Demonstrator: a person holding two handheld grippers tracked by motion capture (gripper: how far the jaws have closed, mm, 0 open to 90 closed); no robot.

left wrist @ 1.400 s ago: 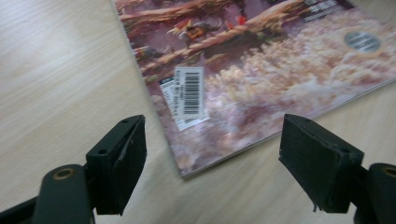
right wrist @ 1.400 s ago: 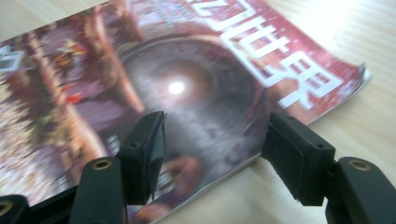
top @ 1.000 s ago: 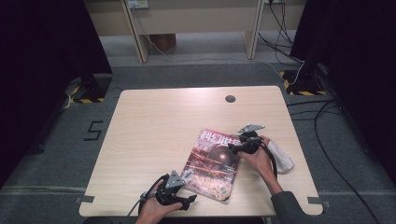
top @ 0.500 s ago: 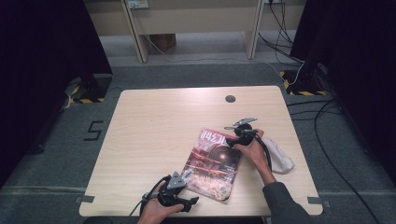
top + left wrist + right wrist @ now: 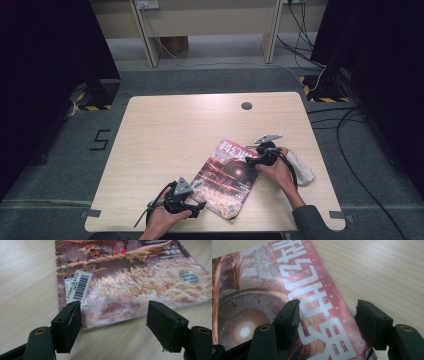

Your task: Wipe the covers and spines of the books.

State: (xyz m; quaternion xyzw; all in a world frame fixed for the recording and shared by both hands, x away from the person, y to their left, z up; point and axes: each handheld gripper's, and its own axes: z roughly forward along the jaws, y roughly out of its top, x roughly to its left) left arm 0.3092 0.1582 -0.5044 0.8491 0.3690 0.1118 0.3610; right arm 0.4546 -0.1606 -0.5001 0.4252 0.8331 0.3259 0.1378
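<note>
Light wooden table point(image 5: 175, 130), grey carpet floor point(image 5: 215, 80), pale desk legs point(image 5: 145, 35) behind, dark curtains point(image 5: 45, 60)

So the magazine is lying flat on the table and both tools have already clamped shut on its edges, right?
Not quite. The magazine does lie flat on the table, but neither tool has clamped it. The left gripper view shows the left tool with jaws apart at its near edge; the right gripper view shows the right tool open over its corner.

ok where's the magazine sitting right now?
High view: the magazine lies flat on the table, near-right part, between the left gripper at its near corner and the right gripper at its far edge.
</note>
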